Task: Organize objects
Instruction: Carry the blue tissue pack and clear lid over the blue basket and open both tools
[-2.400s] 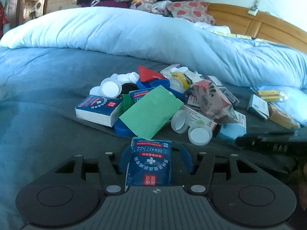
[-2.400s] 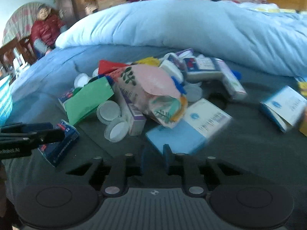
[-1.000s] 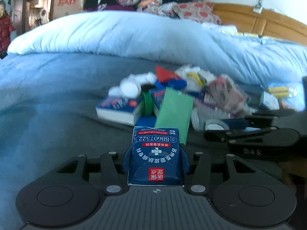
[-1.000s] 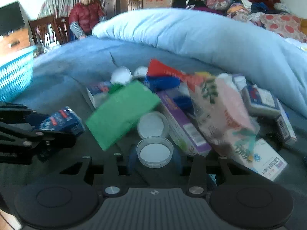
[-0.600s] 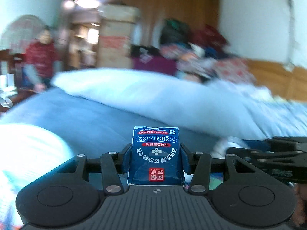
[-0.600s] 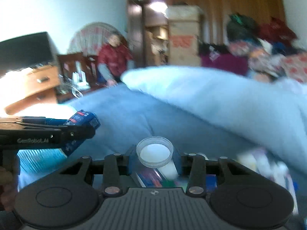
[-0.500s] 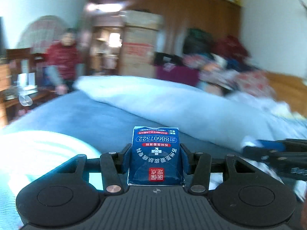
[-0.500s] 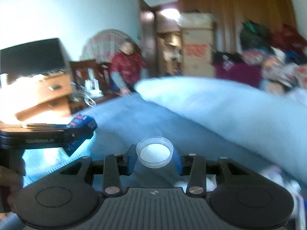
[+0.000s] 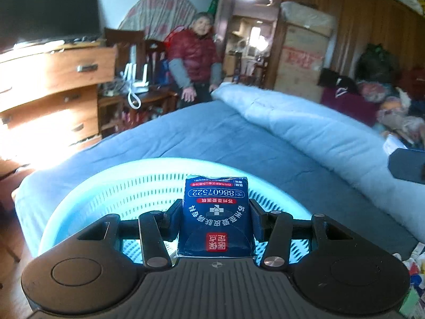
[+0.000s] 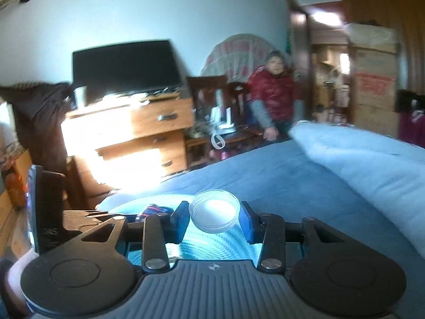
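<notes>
Partly hidden behind the left gripper (image 9: pixel 215 214), clamped on a blue packet (image 9: pixel 215 219), sits a pale blue basket (image 9: pixel 111 186) on the bed (image 9: pixel 239 138). Right gripper (image 10: pixel 214 222) grips a white lid (image 10: pixel 214 214) above that basket, whose contents are blurred

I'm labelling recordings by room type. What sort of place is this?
Most likely a lived-in bedroom: a bed with a pale blue duvet, a wooden chest of drawers bearing a television.
</notes>
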`<state>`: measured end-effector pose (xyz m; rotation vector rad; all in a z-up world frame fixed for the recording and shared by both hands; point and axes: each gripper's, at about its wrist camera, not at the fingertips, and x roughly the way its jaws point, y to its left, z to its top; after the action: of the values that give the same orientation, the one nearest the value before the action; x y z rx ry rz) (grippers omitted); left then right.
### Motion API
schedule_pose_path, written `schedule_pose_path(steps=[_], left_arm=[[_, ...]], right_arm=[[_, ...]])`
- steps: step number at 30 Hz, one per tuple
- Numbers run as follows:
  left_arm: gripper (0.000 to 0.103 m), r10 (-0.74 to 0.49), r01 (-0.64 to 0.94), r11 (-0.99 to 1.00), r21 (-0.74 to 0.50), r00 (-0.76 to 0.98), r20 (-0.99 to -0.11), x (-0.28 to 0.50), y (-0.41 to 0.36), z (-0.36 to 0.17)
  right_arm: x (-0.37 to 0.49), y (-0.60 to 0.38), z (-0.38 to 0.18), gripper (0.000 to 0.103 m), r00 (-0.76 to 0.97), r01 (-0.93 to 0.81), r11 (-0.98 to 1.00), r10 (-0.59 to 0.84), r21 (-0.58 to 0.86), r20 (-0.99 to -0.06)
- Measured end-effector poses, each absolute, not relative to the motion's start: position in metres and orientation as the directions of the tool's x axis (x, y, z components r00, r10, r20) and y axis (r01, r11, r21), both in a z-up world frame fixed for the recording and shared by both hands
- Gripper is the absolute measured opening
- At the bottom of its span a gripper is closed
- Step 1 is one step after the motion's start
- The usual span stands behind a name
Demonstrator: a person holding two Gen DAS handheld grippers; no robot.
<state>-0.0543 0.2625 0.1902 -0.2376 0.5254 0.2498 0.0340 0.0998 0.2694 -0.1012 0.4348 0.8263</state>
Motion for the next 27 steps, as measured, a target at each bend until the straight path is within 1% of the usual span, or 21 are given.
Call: schedule_pose_path(steps=[4, 10, 26, 27], left_arm=[[0.05, 0.164, -0.295, 0.94, -0.171, 0.83, -0.533, -0.054, 0.275, 0.185], [0.051, 0.164, -0.303, 0.936, -0.181, 0.828, -0.536, -0.055, 0.279, 0.179], [0.051, 0.172, -0.31, 0.935, -0.172, 0.82, -0.545, -0.047, 0.282, 0.172], [0.053, 0.174, -0.312, 0.935, -0.17, 0.82, -0.545, -0.046, 0.282, 0.172]], right_arm=[[0.036, 0.128, 0.266, 0.043, 0.575, -0.746, 0.662, 0.692, 0.068, -0.437], [0.036, 0.146, 0.261, 0.043, 0.571, -0.748, 0.661, 0.686, 0.058, -0.451], [0.043, 0.154, 0.249, 0.043, 0.564, -0.754, 0.655, 0.687, 0.055, -0.457], [0.043, 0.154, 0.248, 0.043, 0.564, -0.754, 0.655, 0.688, 0.055, -0.457]])
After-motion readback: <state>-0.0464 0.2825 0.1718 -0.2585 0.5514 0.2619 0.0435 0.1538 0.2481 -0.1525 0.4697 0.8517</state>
